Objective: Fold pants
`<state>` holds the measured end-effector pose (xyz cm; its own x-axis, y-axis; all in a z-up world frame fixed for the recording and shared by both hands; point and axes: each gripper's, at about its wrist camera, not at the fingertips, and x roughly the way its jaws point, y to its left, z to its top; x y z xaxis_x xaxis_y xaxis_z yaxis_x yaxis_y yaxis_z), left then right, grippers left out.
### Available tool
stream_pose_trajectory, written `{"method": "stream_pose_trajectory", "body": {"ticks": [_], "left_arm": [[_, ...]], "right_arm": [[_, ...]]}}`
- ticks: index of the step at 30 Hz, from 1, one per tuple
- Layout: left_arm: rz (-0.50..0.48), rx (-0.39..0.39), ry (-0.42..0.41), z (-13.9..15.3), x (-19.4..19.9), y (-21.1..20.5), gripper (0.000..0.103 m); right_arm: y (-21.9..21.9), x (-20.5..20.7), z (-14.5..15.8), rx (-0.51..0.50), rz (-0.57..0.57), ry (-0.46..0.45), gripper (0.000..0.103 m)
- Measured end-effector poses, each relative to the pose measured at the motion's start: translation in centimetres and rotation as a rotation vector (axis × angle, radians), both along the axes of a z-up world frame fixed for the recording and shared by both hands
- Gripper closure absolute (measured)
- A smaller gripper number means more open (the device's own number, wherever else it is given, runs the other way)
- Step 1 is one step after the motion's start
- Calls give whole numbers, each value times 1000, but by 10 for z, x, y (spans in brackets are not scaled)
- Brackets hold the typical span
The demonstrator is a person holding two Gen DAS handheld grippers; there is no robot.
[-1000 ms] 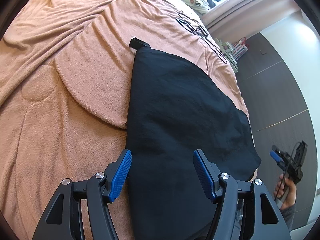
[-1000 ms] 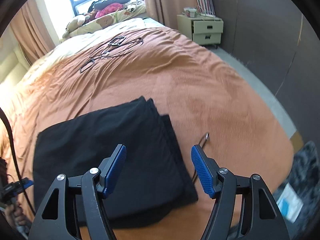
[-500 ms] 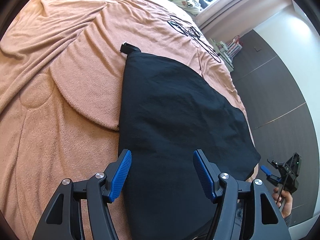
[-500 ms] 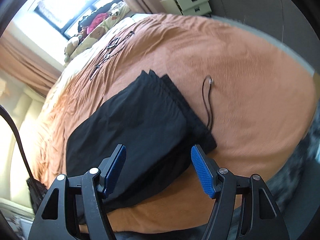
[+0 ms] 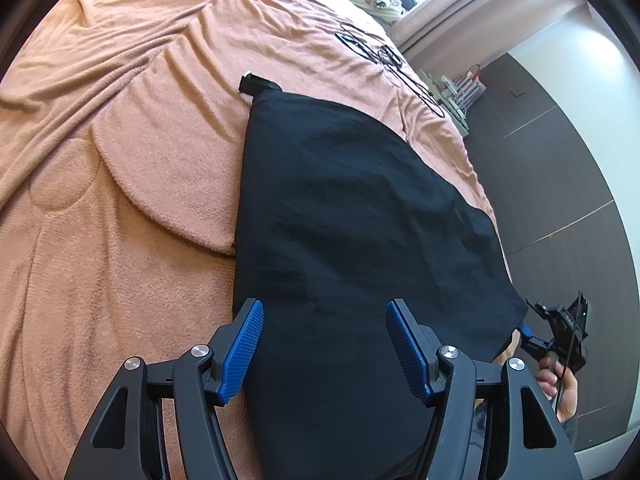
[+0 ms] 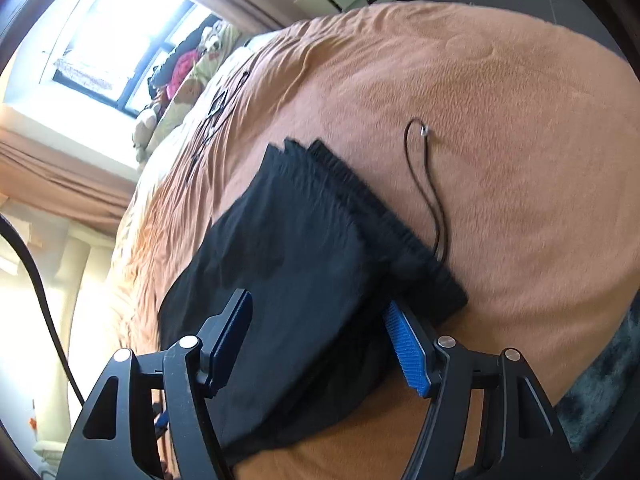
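Two hand-held grippers work over one pair of black fabric pants, which lies already folded into a flat stack on the bed's salmon-orange fleece blanket, near the bed's foot edge. Beside the pants' gathered waistband, a thin black drawstring with a metal tip trails loose onto the blanket, touching the pants only at its lower end. The left hand-held gripper hovers over the near edge of the pants with its blue ribbed pads spread wide and nothing pinched between them. The right hand-held gripper sits at the waistband end of the pants; its jaws have just been closing, yet a clear gap remains, with folded cloth lying between the pads and neither pad visibly pressing on it, though motion blur makes the right pad's contact hard to judge. In the left wrist view, that same right gripper shows beyond the pants' far corner, carried by a person's hand. Judging by the lie of the cloth, the step in hand is taking hold of the waistband end for another fold. The next move probably calls for pinching all layers together, then carrying that end across the pants while keeping the stack square and the drawstring tucked in.
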<state>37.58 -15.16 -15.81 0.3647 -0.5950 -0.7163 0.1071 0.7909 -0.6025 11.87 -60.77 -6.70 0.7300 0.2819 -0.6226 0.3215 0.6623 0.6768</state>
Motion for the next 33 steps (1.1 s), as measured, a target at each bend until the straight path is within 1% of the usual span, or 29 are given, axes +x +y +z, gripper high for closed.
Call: {"method": "stream_pose_trajectory", "body": {"ticks": [1,2,3,5,6,9,15,17,20,21,22,24,27,31,32,33], "left_arm": [[1,3,2,-1,0,-1,37],[1,5,3,-1,0,-1,38],[2,6,4,-2,1,-1,38],[4,6,4,-2,1,0,38],[5,6,4,-2,1,0,38],[0,5,7,-3,1,-1,38],[-18,17,-6,-1,-1,-5,38],[-22,22,-10,-1,-1,-7,38],[-29,23,-10,-2,-1,-9,38],[-30,26,-11,-2,-1,-9,38],[-31,25,-10,-3,0,-11,38],[-30,22,-6,-4,0,-11,38],[-18,14,0,-6,3,-6,38],[19,-14,19,-9,6,5,38],[26,-19,23,-10,6,7,38],[35,-29,33,-12,8,10,41]], "right_arm": [[-4,1,-1,-15,-8,15,61],[-7,1,-2,-27,-12,28,84],[-12,-1,-3,-32,-17,36,98],[-12,-8,-2,-37,-23,23,100],[-14,-14,1,-55,-23,11,102],[-13,-31,7,-97,-25,-14,102],[-17,-72,1,-100,-63,-34,102],[-6,-89,-2,-104,-69,-34,102],[19,-79,-4,-115,-72,-23,102],[38,-59,-2,-117,-73,-19,102],[43,-53,-2,-112,-79,-14,102],[49,-44,3,-108,-95,-13,102],[48,-45,3,-119,-119,-19,102],[51,-48,-2,-94,-109,-16,102],[51,-49,-4,-87,-105,-19,102],[49,-49,-5,-78,-100,-17,101]]}}
